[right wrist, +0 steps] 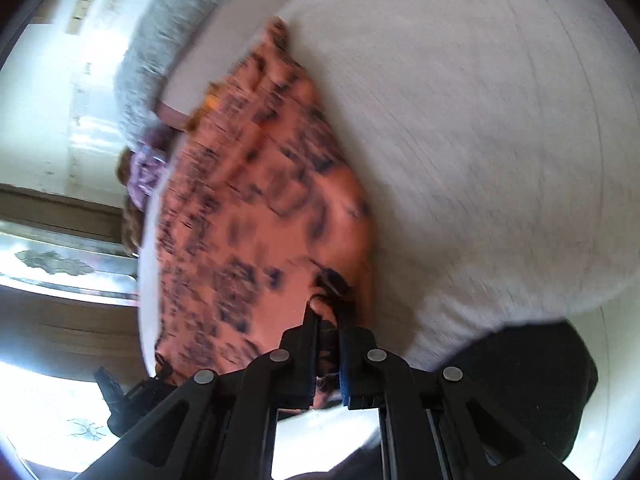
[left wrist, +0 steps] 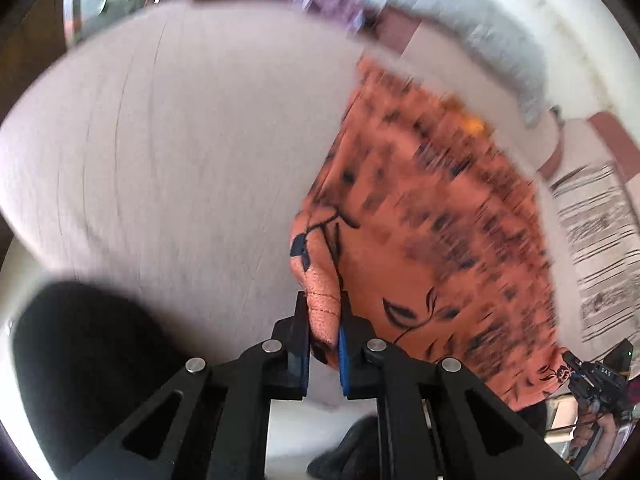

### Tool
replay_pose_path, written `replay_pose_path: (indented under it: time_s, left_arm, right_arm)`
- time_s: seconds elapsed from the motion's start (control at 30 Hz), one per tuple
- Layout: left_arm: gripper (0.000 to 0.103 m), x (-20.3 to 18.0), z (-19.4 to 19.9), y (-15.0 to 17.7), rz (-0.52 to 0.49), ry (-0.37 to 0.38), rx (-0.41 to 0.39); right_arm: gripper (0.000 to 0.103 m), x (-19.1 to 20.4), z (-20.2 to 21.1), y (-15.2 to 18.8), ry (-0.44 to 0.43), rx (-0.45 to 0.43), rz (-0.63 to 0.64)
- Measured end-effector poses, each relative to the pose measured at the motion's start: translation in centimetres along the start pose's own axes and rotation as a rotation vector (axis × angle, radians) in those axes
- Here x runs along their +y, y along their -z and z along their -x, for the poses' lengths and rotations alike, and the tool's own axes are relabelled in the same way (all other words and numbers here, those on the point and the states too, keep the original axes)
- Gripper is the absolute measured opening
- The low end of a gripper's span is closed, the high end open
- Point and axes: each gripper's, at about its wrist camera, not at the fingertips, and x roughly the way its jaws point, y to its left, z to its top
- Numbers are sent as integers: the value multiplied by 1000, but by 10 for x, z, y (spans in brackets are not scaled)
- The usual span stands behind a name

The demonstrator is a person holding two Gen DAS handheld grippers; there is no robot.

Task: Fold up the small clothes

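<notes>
Left gripper pinched on hemmed corner of orange floral garment; right gripper clamps another edge. Garment hangs stretched between them over pale bedsheet. No fold visible; folding barely begun. Grey blanket beyond.
</notes>
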Motion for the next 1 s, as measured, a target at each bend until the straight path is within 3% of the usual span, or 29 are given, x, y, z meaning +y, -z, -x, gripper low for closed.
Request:
replay_pose_path:
  time_s: [0.07,0.2,0.53,0.67,0.73,0.77,0.8,0.93,1.0]
  left_arm:
    - [11,-12,13,-15,-29,14,-68]
    - [11,-18,7,-34,-44,25,-85]
    - [11,-56,2,-118,-104,83,-173]
    - [12,-66,-5,-115,-147,61,-176]
    - [11,-62,-10,-104,-148,44,-156]
    - [11,-59,-12,-101,-143,40,-148]
    - [11,-55,-13,-97,-137,32,-142]
    - [11,-40,-12,-89,-106,33,-133]
    - [11,-39,-11,-87,-108,34,-135]
  right_arm:
    - [8,18,15,-15,-40,-55,37]
    - [8,41,29,-48,-81,-138,78]
    - [8,63,18,-119,-145,-228,82]
    - [13,73,9,-134,-111,-192,81]
    - [44,67,9,-122,-90,-178,89]
    - [79,62,9,-113,-76,-166,84]
    - [88,54,12,-100,-73,-165,64]
    - [88,23,24,-49,-95,-147,-51]
    - [88,8,16,-22,-107,-68,-143]
